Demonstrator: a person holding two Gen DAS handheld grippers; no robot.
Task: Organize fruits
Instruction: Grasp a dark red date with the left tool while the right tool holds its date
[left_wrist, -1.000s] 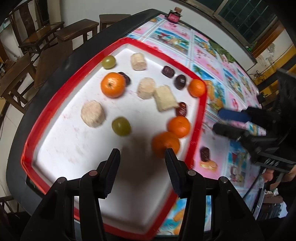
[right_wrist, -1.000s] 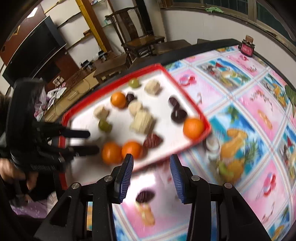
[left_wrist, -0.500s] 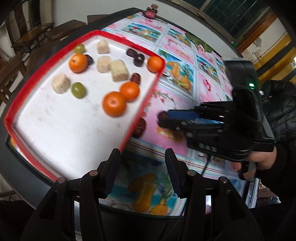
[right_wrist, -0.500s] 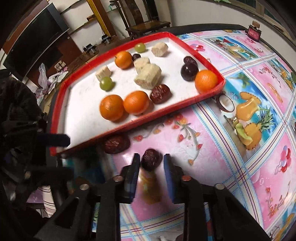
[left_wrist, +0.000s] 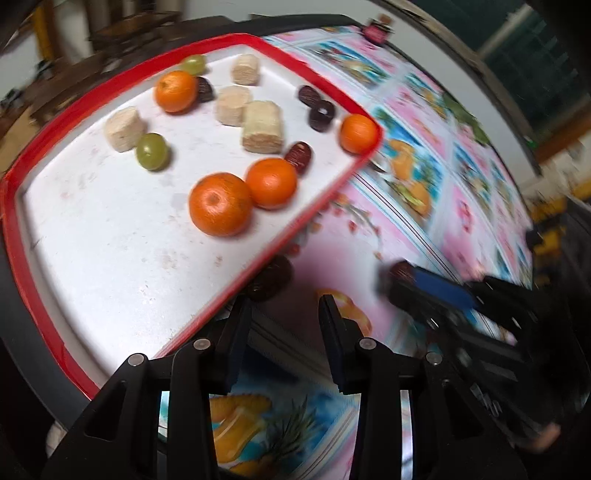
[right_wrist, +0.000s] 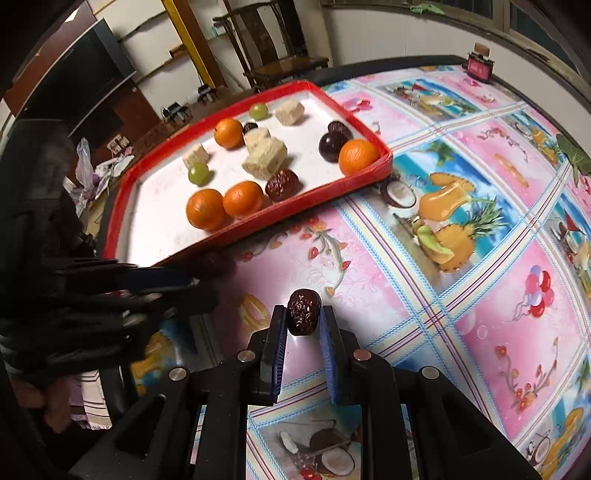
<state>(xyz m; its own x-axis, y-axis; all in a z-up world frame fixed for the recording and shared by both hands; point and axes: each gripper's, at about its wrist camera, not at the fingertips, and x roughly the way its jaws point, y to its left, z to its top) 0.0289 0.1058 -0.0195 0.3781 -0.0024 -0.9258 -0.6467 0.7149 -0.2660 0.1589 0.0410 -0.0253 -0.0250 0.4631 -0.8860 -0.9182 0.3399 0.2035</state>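
The right gripper is closed on a wrinkled red date. Both blue pads press its sides, and its long axis runs along the fingers. This date sits clear of the red tray, on the patterned-cloth side of the tray's near rim.

The left gripper is part open, its jaws have just been closing, and nothing is gripped. A second date lies on the tablecloth, touching or just beside the tray's near rim. It lies immediately ahead of the left fingertips, slightly toward the tray-side finger. Motion blur prevents reading its long axis.

The left gripper is the nearer to this date. Judgement: the coming move requires the left jaws to straddle the date without the tray-side finger catching the rim. The oranges rest inside the tray, well apart from either gripper.
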